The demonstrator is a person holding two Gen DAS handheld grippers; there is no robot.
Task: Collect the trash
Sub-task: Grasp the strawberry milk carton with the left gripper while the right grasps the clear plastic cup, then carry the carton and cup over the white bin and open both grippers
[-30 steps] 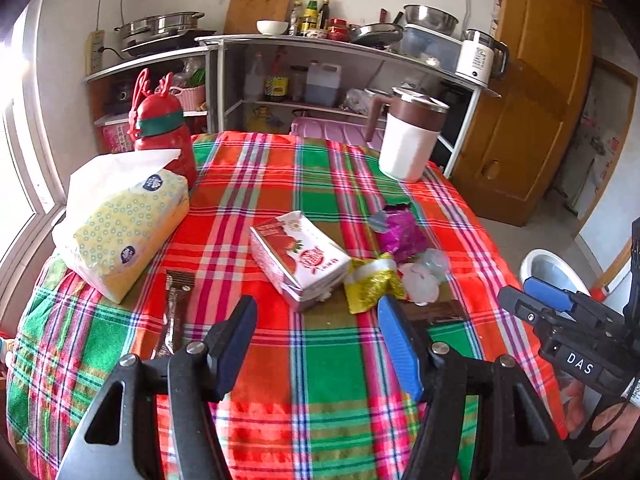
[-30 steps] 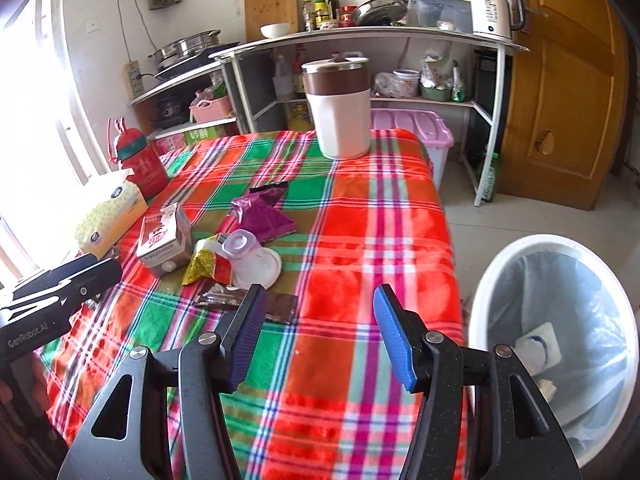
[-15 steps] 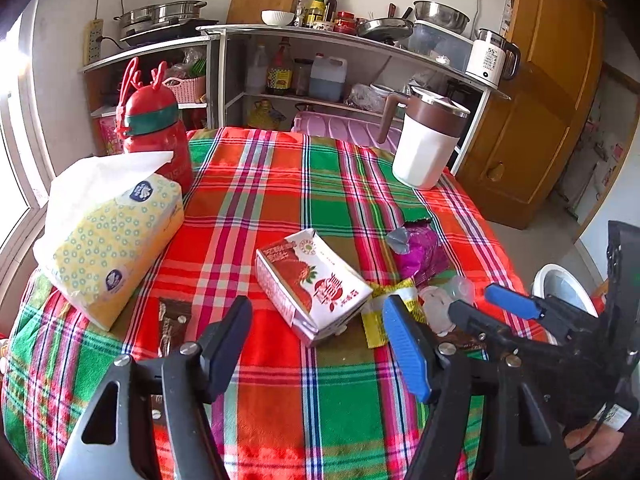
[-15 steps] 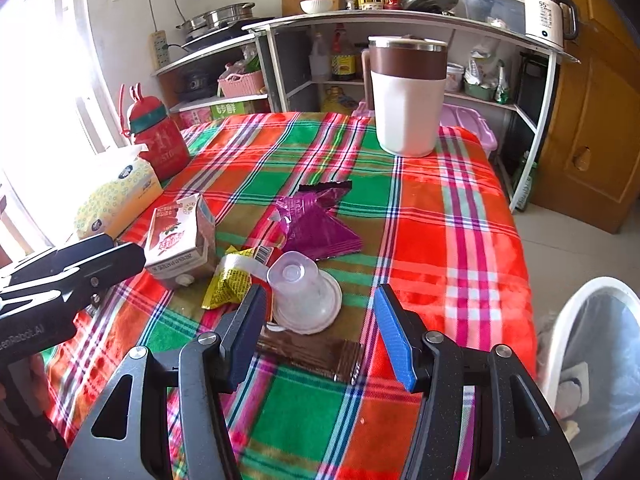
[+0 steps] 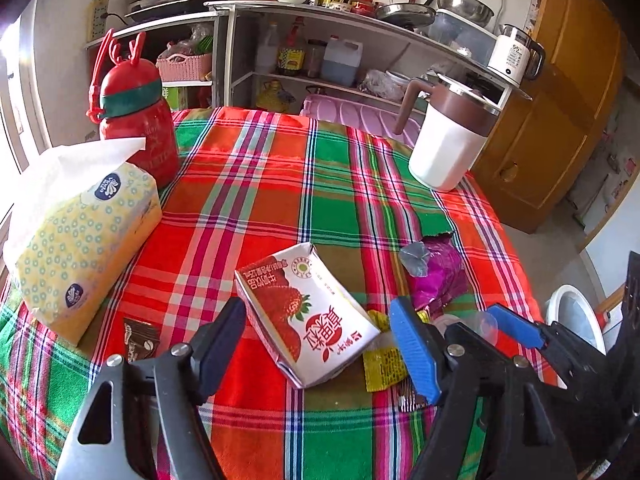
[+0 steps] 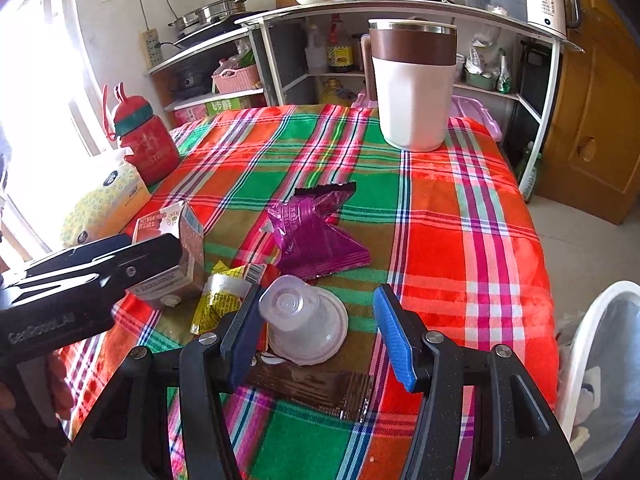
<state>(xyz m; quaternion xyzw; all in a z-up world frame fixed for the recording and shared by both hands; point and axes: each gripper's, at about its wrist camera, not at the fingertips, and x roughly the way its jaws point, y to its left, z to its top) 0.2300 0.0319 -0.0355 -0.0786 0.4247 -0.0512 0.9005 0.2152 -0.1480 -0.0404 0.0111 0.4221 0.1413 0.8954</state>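
A strawberry milk carton [image 5: 308, 314] lies on the plaid cloth between the open fingers of my left gripper [image 5: 320, 336]; it also shows in the right wrist view [image 6: 176, 252]. My right gripper [image 6: 316, 332] is open around an upturned clear plastic cup [image 6: 304, 318]. Beside it lie a yellow wrapper [image 6: 218, 300], a purple wrapper [image 6: 316, 232] and a brown wrapper [image 6: 316, 386]. Another brown wrapper [image 5: 140, 338] lies left of the left gripper. The right gripper [image 5: 516, 330] shows in the left view.
A tissue pack [image 5: 80, 236], a red bottle [image 5: 136, 120] and a white-and-brown jug [image 5: 448, 140] stand on the table. A white bin [image 6: 600, 364] with a liner stands off the table's right edge. Shelves stand behind.
Both grippers have moved forward and lower. The carton now sits between the left fingers, and the cup between the right fingers. Both stay open.
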